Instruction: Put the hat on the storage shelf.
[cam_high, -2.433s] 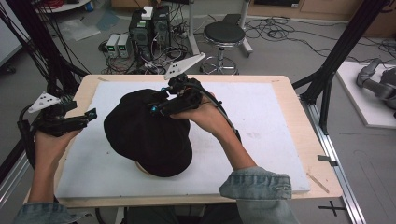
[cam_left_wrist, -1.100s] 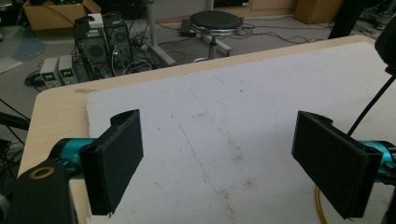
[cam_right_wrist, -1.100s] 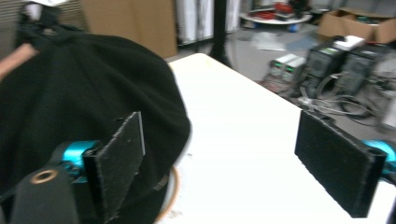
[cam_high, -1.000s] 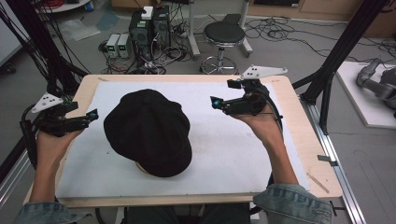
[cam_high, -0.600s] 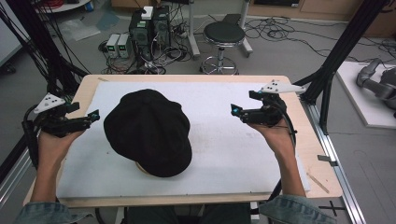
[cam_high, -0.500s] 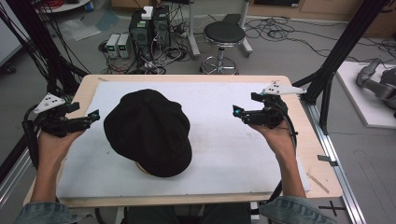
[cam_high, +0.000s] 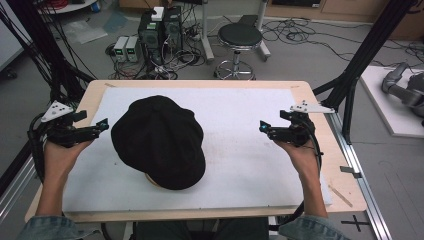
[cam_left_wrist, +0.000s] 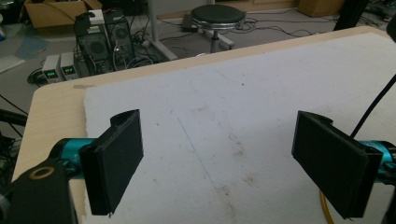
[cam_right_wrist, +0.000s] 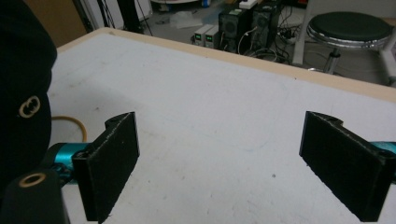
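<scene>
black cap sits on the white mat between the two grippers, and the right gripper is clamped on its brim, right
Not quite. The cap lies on the mat between the grippers, but the right gripper is off to the side, jaws open and holding nothing, as the high view and right gripper view show.

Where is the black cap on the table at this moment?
In the high view, the black cap lies on the left half of the white mat, closer to the left hand-held gripper than the right one, touching neither.

Wooden table (cam_high: 320, 100) topped with white mat (cam_high: 250, 150). Beyond table: round black stool (cam_high: 241, 36) on chrome base, grey floor strewn with cables. Left of stool: 2 black computer towers (cam_high: 161, 31), 2 small grey units (cam_high: 126, 48). Black frame struts (cam_high: 370, 50) right of table.
</scene>
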